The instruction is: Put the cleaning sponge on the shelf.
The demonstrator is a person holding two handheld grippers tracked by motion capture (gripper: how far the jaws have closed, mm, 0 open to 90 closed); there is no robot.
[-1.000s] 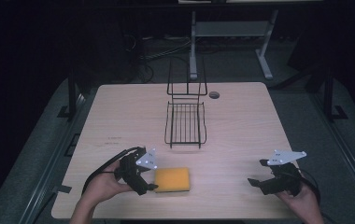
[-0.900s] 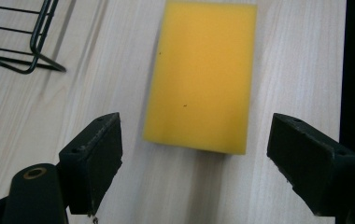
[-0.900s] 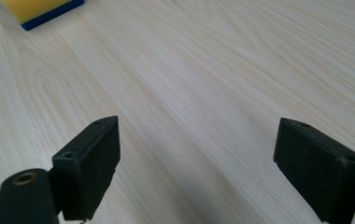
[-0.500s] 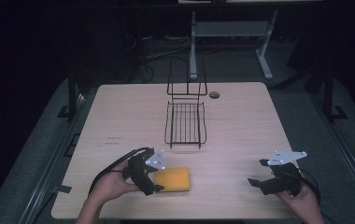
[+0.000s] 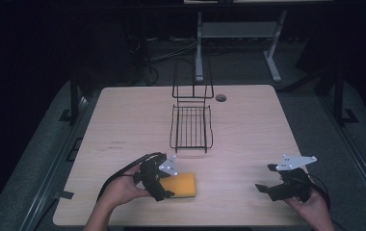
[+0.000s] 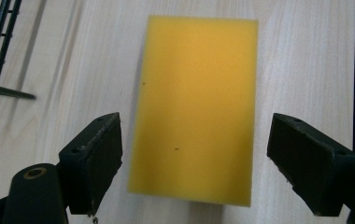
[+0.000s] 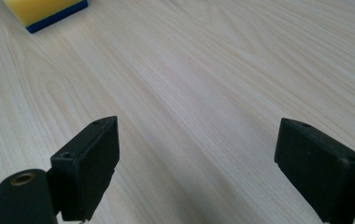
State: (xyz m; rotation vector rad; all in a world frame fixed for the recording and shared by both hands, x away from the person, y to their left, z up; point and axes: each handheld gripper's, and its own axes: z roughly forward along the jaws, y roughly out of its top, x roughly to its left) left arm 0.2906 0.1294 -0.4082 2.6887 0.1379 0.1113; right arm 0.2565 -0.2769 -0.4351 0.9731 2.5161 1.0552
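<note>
Straddling the sponge (image 6: 194, 107) now, left gripper (image 6: 192, 154) (jaws spread)

High view looks forward and down over the whole table (image 5: 248, 139). Each gripper view sits close above it; all three share the yellow sponge (image 6: 194, 107), lying between the left fingers (image 6: 94, 156).
</note>
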